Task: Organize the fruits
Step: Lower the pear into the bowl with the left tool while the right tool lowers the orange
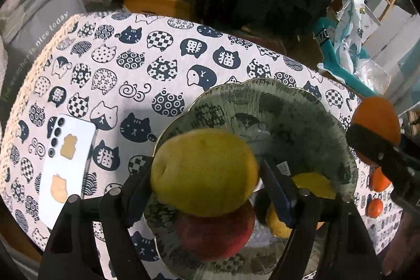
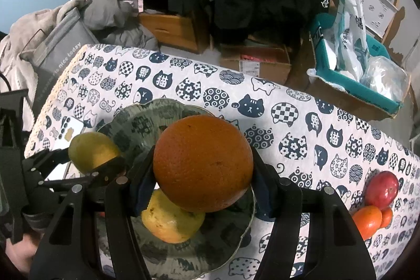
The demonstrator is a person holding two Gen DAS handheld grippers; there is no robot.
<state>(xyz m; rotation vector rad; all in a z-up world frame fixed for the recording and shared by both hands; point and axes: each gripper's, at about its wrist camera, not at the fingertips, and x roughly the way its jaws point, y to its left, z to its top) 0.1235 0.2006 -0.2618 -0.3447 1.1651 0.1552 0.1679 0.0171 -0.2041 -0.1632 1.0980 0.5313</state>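
While both grippers hang over the glass plate (image 1: 275, 101), each has a fruit clamped between its fingers.

The left gripper (image 1: 207, 175) is closed on a yellow-green pear (image 1: 202, 172), which it holds in the air above the near side of the plate; under it on the plate lie a red apple (image 1: 218, 232) and a second yellow pear (image 2: 170, 219). The right gripper (image 2: 203, 172) is closed on a large orange (image 2: 202, 162), held above the plate's middle, just beside the left gripper's pear. On the cat-print tablecloth (image 2: 288, 101), well to the right of the plate, another red apple (image 2: 382, 189) rests against two small tangerines (image 2: 368, 223). A white phone (image 1: 68, 164) lies face down on the cloth to the left of the plate.
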